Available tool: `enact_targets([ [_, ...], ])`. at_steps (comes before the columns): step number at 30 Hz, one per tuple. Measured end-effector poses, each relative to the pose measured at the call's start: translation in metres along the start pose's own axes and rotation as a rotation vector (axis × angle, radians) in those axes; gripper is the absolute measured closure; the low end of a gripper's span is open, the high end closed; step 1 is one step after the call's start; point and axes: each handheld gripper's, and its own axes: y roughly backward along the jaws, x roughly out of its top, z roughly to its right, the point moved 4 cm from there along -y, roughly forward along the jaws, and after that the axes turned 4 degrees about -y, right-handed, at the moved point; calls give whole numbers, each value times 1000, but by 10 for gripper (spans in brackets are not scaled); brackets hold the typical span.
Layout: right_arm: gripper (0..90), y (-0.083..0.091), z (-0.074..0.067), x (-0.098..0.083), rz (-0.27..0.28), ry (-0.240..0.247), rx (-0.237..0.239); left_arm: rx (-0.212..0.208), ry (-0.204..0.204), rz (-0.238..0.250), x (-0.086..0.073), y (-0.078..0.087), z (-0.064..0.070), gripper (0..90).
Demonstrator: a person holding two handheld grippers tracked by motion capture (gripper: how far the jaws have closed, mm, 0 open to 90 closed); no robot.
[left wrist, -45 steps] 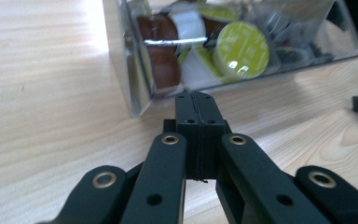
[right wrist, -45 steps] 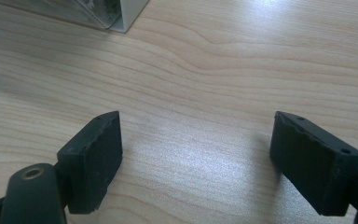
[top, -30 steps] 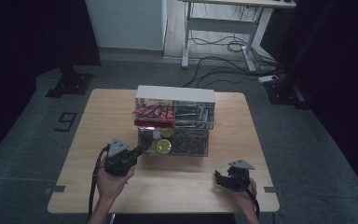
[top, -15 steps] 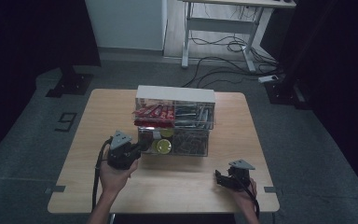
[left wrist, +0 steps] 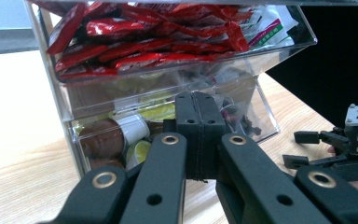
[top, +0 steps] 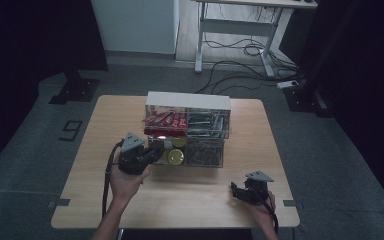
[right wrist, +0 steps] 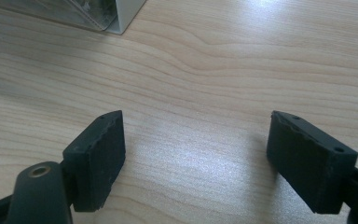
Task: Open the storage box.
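Observation:
A clear plastic drawer organizer (top: 207, 102) stands mid-table. Its upper left bin holds red sachets (top: 165, 120), also seen close up as red sachets (left wrist: 144, 42). The lower left drawer (left wrist: 88, 116) holds small brown and yellow-lidded capsules (left wrist: 121, 135). My left gripper (top: 153, 151) is at that lower drawer's front, jaws pressed flat together; in the left gripper view its tips (left wrist: 198, 105) sit against the clear front. I see nothing between them. My right gripper (top: 236, 191) rests near the table's front right, jaws wide apart over bare wood (right wrist: 196, 144).
The organizer's right bins hold dark metal bits (top: 205, 152) and grey packets (top: 207, 122). A corner of the organizer (right wrist: 116, 14) lies beyond the right gripper. The wooden table (top: 105, 130) has open surface left and front. A desk frame and cables (top: 235, 50) lie on the floor beyond.
My left gripper has moved forward and right, up against the front of the organizer's lower left drawer. The right gripper has stayed put.

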Motion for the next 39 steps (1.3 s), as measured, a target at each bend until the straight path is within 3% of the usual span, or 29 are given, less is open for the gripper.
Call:
enact_targets([
  [18, 197, 0, 0, 0, -1, 1, -5, -25, 2, 6, 21, -6, -1, 900],
  [39, 197, 0, 0, 0, 0, 1, -3, -71, 32, 4, 41, -16, -5, 900],
])
